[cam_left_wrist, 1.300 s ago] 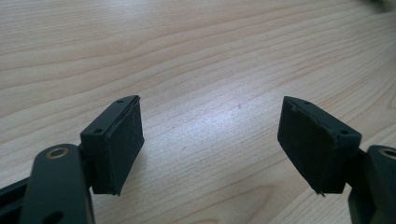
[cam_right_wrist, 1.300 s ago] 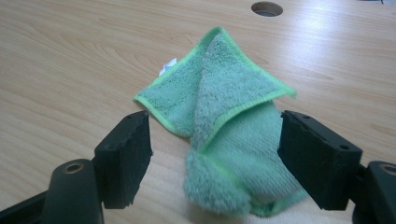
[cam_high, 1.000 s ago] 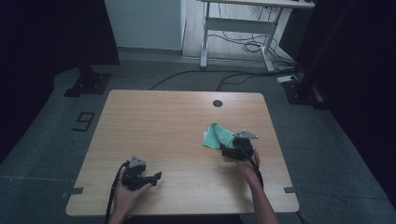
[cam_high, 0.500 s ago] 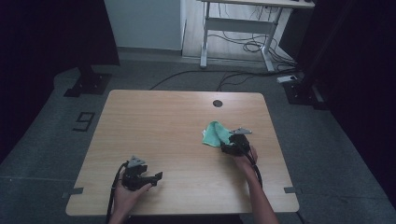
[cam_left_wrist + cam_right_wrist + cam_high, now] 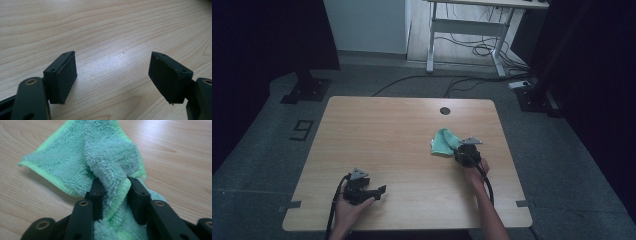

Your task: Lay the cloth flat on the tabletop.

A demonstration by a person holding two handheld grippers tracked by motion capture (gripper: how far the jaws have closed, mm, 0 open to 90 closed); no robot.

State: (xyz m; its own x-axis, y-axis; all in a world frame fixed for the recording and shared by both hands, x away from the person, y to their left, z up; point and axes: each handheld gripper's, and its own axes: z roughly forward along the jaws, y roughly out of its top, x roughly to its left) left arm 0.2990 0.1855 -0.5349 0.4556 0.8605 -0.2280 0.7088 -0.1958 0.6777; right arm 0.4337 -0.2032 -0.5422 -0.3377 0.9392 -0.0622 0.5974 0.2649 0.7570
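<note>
High view: we see the green cloth (image 5: 443, 142) right of the worktop (image 5: 377, 130) centre, at our right claw (image 5: 460, 150). Left gripper view: our left claw (image 5: 112, 72) gapes empty. Right gripper view: jaws pinch a raised fold; soft, light, best held by bunched edges.

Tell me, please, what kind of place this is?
Probably a lab or recording studio: a bare wooden table on grey carpet, dark curtains at the sides, and loose cables under a metal desk frame behind.
</note>
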